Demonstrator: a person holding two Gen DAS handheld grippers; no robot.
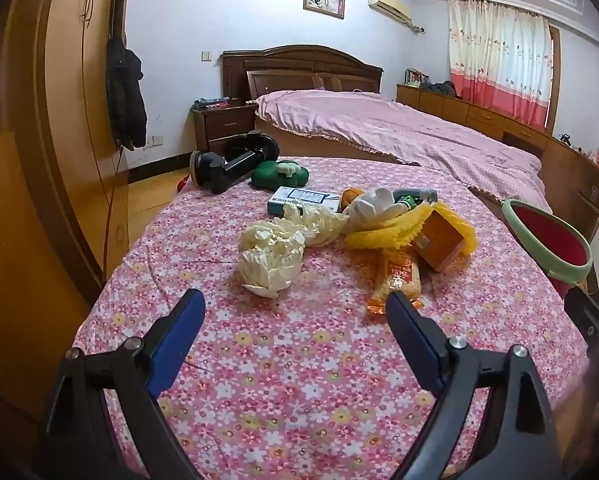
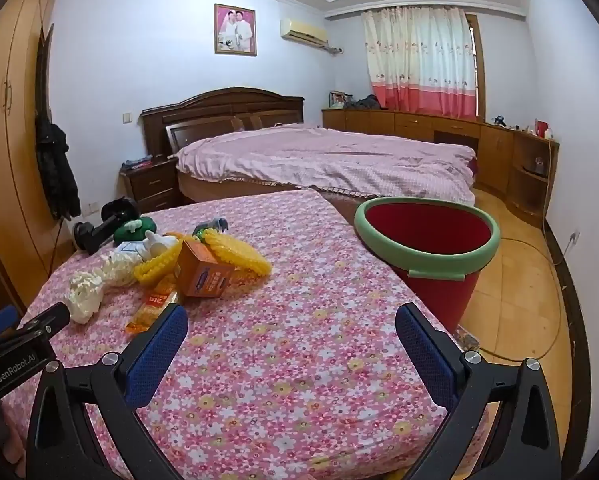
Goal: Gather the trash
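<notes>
Both grippers, left (image 1: pixel 295 300) and right (image 2: pixel 291 316), gape empty over one bedspread (image 1: pixel 299 360); one bucket (image 2: pixel 427 240) at two o'clock, two tissue wads (image 1: pixel 269 256); only the left view shows a blue box (image 1: pixel 303 199).

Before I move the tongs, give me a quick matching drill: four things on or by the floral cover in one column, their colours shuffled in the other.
Things:
1. bucket
2. crumpled paper
3. foam net
4. small carton

Colours:
A. yellow
B. orange
C. red with a green rim
D. cream white

Pairs: 1-C, 2-D, 3-A, 4-B.
</notes>
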